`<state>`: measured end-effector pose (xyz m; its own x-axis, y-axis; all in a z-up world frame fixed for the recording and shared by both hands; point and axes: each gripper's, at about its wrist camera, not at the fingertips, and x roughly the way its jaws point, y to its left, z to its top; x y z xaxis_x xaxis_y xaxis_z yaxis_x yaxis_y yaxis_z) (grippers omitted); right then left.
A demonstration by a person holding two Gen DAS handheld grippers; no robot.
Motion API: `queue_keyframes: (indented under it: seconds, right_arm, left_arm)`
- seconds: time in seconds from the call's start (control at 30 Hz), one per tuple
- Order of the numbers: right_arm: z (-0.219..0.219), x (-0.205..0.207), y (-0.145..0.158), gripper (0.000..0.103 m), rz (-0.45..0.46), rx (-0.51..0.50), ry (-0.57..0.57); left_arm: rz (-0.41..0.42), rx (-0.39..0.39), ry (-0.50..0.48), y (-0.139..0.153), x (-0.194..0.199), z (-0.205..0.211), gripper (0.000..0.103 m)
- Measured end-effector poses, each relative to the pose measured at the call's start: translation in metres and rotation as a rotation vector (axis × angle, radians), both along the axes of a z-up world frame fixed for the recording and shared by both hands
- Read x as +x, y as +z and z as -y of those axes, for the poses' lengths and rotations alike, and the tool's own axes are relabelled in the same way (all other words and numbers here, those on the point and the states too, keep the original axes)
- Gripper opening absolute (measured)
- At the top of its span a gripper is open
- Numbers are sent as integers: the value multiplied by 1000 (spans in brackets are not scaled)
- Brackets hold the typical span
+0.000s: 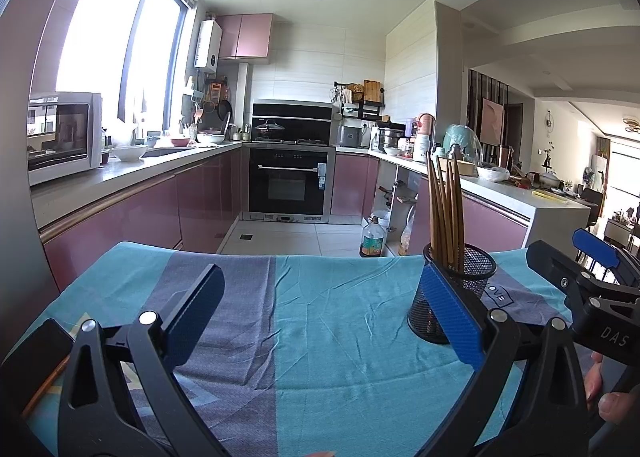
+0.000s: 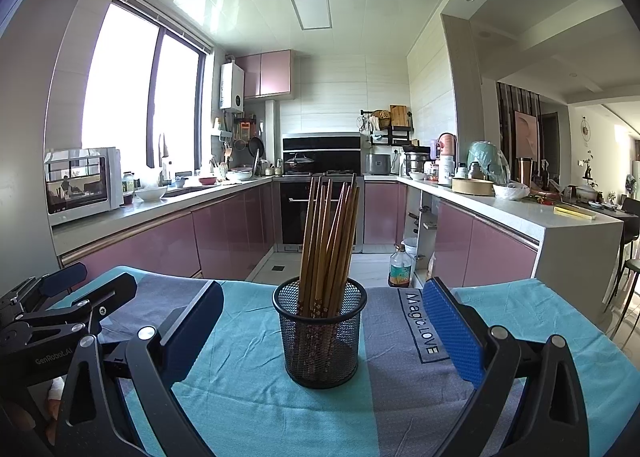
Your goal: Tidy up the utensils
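A black mesh cup (image 2: 320, 337) stands on the blue and grey cloth (image 2: 256, 409) and holds several brown chopsticks (image 2: 328, 241) upright. My right gripper (image 2: 320, 321) is open and empty, with its fingers on either side of the cup but apart from it. In the left wrist view the cup (image 1: 452, 293) stands at the right, partly behind my right finger pad (image 1: 450, 313). My left gripper (image 1: 320, 309) is open and empty over bare cloth (image 1: 320, 337). One chopstick (image 1: 44, 389) lies at the far left edge of the cloth.
The right gripper (image 1: 580, 277) shows at the right edge of the left wrist view, and the left gripper (image 2: 60, 305) at the left edge of the right wrist view. Behind the table's far edge are the kitchen floor, an oil bottle (image 2: 400, 267) and pink cabinets (image 2: 160, 245).
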<state>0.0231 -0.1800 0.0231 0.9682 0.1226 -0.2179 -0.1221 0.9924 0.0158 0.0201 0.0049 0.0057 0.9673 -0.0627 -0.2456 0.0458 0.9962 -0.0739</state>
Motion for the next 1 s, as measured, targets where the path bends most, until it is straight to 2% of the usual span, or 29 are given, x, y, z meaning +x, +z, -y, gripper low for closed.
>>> queue_keyframes:
  seconds: [1.0]
  right_arm:
    - [1,-2,1,97,1,7,-8]
  left_arm:
    - [-5,0,-5,0,-2,1,97]
